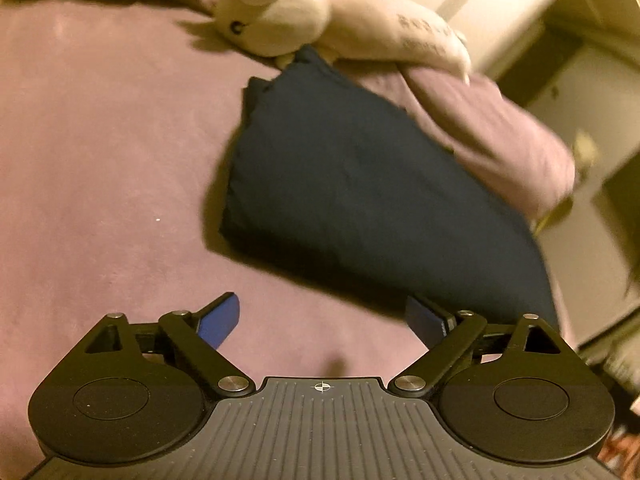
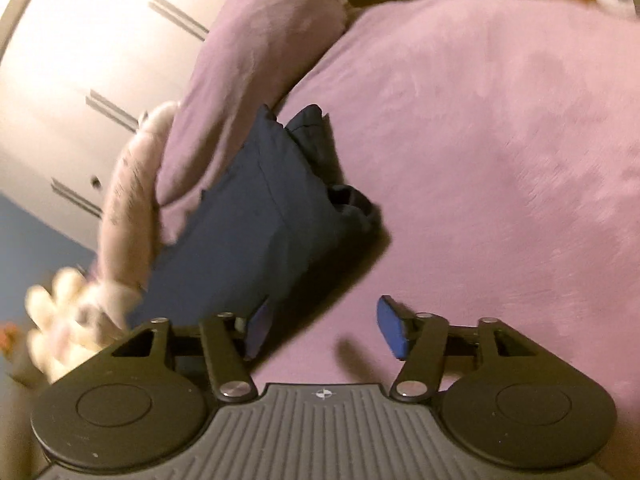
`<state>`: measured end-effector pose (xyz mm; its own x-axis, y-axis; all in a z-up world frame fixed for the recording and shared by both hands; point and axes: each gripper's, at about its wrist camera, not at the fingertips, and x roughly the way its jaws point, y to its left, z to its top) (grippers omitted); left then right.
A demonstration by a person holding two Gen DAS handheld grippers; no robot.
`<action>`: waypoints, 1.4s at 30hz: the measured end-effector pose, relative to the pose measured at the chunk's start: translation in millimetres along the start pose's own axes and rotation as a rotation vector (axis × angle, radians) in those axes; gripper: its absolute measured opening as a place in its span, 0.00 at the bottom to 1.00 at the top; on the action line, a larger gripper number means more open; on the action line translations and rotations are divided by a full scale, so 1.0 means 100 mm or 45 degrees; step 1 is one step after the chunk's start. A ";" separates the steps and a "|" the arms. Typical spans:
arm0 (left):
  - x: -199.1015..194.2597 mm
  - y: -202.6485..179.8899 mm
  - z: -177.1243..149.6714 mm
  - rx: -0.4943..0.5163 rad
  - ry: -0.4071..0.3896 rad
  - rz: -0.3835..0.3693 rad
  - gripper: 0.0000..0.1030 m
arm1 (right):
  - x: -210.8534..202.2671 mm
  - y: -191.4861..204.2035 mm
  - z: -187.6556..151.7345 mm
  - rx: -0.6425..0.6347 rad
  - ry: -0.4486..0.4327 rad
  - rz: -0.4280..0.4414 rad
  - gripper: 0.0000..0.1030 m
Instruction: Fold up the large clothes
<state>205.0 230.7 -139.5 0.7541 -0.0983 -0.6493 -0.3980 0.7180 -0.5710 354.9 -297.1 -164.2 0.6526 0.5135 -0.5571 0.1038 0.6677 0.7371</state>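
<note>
- Left wrist view: the folded dark navy garment (image 1: 360,200) lies on the purple-covered bed (image 1: 100,140), its far end against a pale grey plush toy (image 1: 320,16).
- Left gripper (image 1: 322,320) hangs above the bed, jaws wide, holding nothing.
- Right gripper (image 2: 320,326) likewise has its jaws wide and bare beside the garment (image 2: 260,232), near a purple pillow (image 2: 248,56).

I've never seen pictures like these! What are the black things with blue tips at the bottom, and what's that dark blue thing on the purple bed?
Those are grabbing tools a person holds, one per hand, each carrying a camera looking past its two blue-tipped fingers. One picture comes from the left gripper, the other from the right gripper. Both are open and hold nothing. The dark blue thing is a folded garment lying on the purple bed cover, against a purple pillow. A pale plush toy lies beside them.
</note>
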 end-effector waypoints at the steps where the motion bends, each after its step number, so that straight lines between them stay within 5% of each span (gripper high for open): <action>1: 0.05 0.02 0.04 -0.049 0.007 -0.024 0.92 | 0.06 -0.03 0.02 0.057 0.012 0.018 0.62; 11: 0.56 0.31 0.33 -0.435 -0.074 -0.049 0.91 | 0.51 -0.11 0.23 0.339 -0.016 0.116 0.61; 16: 0.61 0.45 0.36 -0.641 -0.114 -0.097 0.86 | 0.72 -0.05 0.29 0.351 -0.019 0.078 0.39; 19: 0.62 0.49 0.38 -0.698 -0.128 -0.112 0.71 | 0.73 0.12 0.29 0.192 -0.031 -0.010 0.32; 21: 0.57 0.54 0.39 -0.729 -0.126 -0.116 0.45 | 0.68 0.25 0.29 0.059 -0.044 -0.048 0.25; 22: 0.54 0.56 0.39 -0.737 -0.126 -0.139 0.41 | 0.64 0.31 0.29 0.009 -0.048 -0.063 0.24; 26: 0.26 0.46 0.45 -0.625 -0.161 -0.211 0.32 | 0.42 0.51 0.27 -0.148 -0.057 -0.075 0.20; 32: -0.53 0.25 0.29 -0.410 -0.155 -0.305 0.31 | -0.32 0.39 0.00 -0.188 -0.028 -0.046 0.19; 40: -1.48 0.37 -0.75 -0.298 0.027 -0.212 0.33 | -1.40 -0.31 -0.67 -0.173 0.095 -0.133 0.22; 42: -1.56 0.46 -0.96 -0.330 0.038 -0.141 0.39 | -1.49 -0.34 -0.69 -0.213 0.101 -0.181 0.34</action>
<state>18.5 212.9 -112.4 0.7862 -0.1893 -0.5882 -0.4372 0.5023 -0.7460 202.1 -359.7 -132.6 0.5785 0.4445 -0.6839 0.0602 0.8129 0.5793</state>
